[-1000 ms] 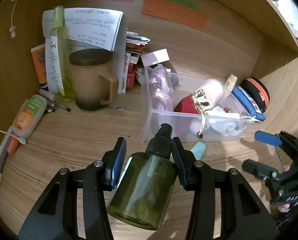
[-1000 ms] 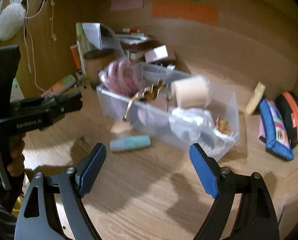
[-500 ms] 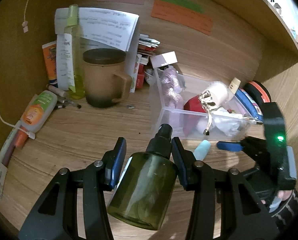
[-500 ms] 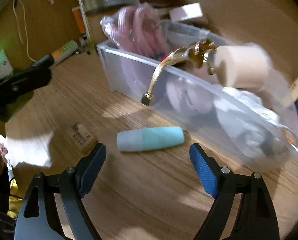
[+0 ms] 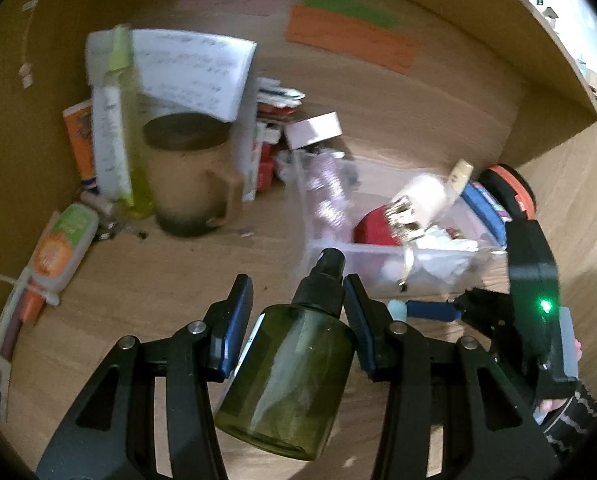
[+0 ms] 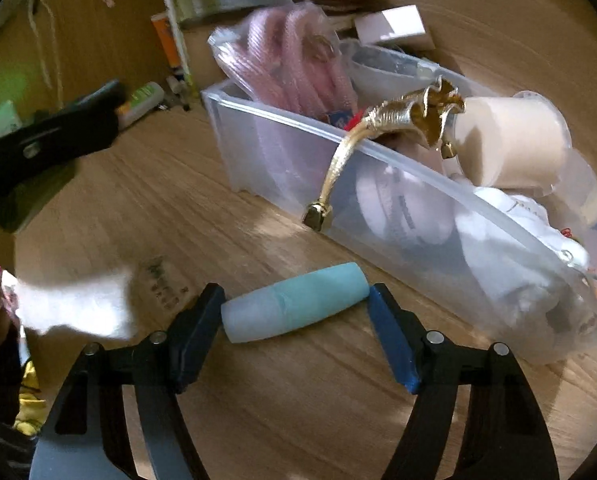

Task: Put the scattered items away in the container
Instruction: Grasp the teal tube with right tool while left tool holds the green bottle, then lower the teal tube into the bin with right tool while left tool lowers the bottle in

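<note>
My left gripper (image 5: 298, 304) is shut on a dark green spray bottle (image 5: 290, 376), held above the desk in front of the clear plastic container (image 5: 326, 252). The container (image 6: 282, 152) holds pink cord, a gold clip, a cream roll and white items. My right gripper (image 6: 294, 312) is open, low on the desk, its blue pads either side of a light teal tube (image 6: 294, 308) lying just in front of the container. The tube's end (image 5: 396, 309) shows in the left wrist view beside the right gripper's finger.
A brown lidded mug (image 5: 186, 176), a yellow spray bottle (image 5: 126, 128), papers and an orange-labelled tube (image 5: 62, 248) crowd the back left corner. A blue pouch (image 5: 482, 208) and an orange-black case (image 5: 510, 192) lie right of the container. A small paper label (image 6: 158, 280) lies near the teal tube.
My right gripper has dropped forward and its fingers now straddle the teal tube, closing in a little. My left gripper still holds the green bottle and has shifted slightly.
</note>
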`<control>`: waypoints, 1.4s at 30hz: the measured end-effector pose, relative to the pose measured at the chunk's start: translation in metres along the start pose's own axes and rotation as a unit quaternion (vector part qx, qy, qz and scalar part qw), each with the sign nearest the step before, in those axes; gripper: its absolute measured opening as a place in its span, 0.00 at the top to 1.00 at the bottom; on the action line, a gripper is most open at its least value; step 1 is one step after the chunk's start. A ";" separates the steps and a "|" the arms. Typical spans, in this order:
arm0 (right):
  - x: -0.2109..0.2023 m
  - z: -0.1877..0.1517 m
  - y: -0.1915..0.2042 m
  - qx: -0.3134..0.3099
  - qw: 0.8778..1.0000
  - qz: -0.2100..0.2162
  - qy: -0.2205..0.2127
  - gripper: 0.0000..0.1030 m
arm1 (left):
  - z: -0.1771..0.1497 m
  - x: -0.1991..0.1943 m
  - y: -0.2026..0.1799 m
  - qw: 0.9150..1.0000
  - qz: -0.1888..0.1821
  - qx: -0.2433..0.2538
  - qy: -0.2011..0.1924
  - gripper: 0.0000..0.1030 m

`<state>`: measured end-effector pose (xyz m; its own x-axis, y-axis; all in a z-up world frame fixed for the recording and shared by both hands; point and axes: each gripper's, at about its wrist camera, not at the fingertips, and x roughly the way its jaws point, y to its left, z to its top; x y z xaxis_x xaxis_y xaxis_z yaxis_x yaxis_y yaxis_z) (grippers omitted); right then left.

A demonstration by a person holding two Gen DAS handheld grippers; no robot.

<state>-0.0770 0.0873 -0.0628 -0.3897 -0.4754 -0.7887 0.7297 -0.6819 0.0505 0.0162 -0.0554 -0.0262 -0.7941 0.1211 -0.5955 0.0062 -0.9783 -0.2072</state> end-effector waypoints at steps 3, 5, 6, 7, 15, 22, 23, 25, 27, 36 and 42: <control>-0.020 -0.003 -0.003 0.001 1.000 -0.002 -0.023 0.31 | 0.010 0.005 -0.008 1.000 -0.024 0.001 0.004 0.55; -0.033 -0.005 -0.006 0.001 0.999 -0.004 -0.038 0.31 | 0.017 0.009 -0.016 0.999 -0.032 0.004 0.005 0.55; -0.041 -0.006 -0.009 -0.002 0.999 -0.002 -0.046 0.31 | 0.019 0.010 -0.019 0.999 -0.035 0.006 0.005 0.55; -0.051 -0.007 -0.011 -0.003 0.998 -0.004 -0.057 0.31 | 0.022 0.012 -0.023 0.999 -0.036 0.007 0.005 0.55; -0.093 0.009 -0.036 0.013 0.992 -0.033 -0.120 0.31 | 0.045 0.032 -0.049 0.999 -0.032 0.030 0.005 0.55; -0.105 0.022 -0.072 0.041 0.987 -0.066 -0.142 0.31 | 0.069 0.044 -0.056 0.998 -0.050 0.032 0.008 0.55; -0.103 0.024 -0.075 0.041 0.987 -0.069 -0.142 0.31 | 0.072 0.048 -0.058 0.998 -0.050 0.032 0.012 0.55; -0.094 0.033 -0.082 0.046 0.987 -0.073 -0.137 0.31 | 0.076 0.057 -0.060 0.998 -0.047 0.033 0.019 0.55; -0.084 0.039 -0.088 0.053 0.987 -0.073 -0.133 0.31 | 0.078 0.064 -0.059 0.998 -0.049 0.029 0.028 0.55; -0.059 0.031 -0.105 0.073 0.987 -0.087 -0.113 0.31 | 0.080 0.097 -0.070 0.997 -0.013 0.057 0.045 0.55; -0.051 0.029 -0.111 0.081 0.987 -0.092 -0.100 0.31 | 0.073 0.105 -0.090 0.994 0.008 0.105 0.039 0.55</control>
<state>-0.1544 0.1717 -0.0105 -0.6230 -0.4236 -0.6576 0.5422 -0.8398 0.0274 -0.1119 0.0328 -0.0139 -0.7451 0.1094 -0.6579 -0.1151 -0.9927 -0.0347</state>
